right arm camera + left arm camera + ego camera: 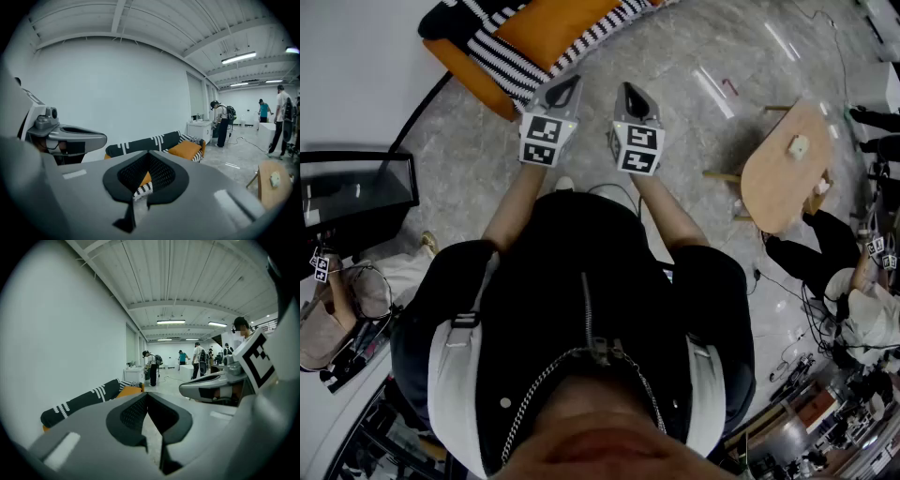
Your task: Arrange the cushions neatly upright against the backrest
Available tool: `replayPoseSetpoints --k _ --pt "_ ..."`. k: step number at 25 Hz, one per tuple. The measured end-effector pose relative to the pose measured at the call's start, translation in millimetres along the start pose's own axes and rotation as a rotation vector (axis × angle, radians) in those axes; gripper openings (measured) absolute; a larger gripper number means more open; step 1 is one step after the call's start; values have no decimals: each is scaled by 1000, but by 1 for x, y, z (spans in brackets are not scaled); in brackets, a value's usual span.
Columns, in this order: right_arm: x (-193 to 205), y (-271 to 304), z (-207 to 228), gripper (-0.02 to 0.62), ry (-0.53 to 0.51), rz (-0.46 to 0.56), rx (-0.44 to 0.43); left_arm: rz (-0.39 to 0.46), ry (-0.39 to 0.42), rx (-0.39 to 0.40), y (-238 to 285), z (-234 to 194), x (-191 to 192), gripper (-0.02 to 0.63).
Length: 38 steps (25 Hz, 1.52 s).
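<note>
A: Grippers first, quick.
B: Left gripper [149, 397]: jaws fully together, nothing between them. Right gripper [149, 154]: same, pads meeting, empty. Both are held out in front of the person, side by side, tipped a little down.
A: Cushions?
B: On the orange sofa with the black-and-white striped cover [520, 80]. The plump orange square fabric cushion [186, 149] sits on the seat toward the sofa's far end and looks slumped rather than upright. The long black bolster cushion with white stripe bands [140, 142] runs along the sofa's back edge.
A: Which way from the tools?
B: Ahead and a bit left. The right gripper view has the sofa dead centre past its jaws; the left gripper view has it off to the left. The sofa's long axis slants away from the person.
A: Nearer hand?
B: Left, going by the head view. Its tip is near the sofa's front edge; can't tell any contact. The right one is over bare floor, apart from it.
A: So next?
B: My guess: step in, open the jaws, take the orange cushion first. Both grippers are well short of it.
</note>
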State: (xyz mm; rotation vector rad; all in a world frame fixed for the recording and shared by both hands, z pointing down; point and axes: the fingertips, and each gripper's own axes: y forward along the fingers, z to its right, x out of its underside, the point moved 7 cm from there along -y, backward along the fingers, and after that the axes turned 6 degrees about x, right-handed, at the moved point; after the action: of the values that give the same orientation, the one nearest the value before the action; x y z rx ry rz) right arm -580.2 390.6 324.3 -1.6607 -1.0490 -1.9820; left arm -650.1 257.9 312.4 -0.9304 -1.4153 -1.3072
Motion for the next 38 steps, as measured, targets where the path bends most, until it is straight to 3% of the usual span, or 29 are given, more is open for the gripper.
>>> replayPoseSetpoints --k 16,25,38 --pt "11 -36 34 3 40 11 -88 -24 -7 -32 -5 48 4 9" --pt "24 -52 79 3 68 -5 -115 -60 19 -51 3 85 6 9" --pt "28 -16 121 3 90 -30 -94 -93 7 -26 54 81 13 9"
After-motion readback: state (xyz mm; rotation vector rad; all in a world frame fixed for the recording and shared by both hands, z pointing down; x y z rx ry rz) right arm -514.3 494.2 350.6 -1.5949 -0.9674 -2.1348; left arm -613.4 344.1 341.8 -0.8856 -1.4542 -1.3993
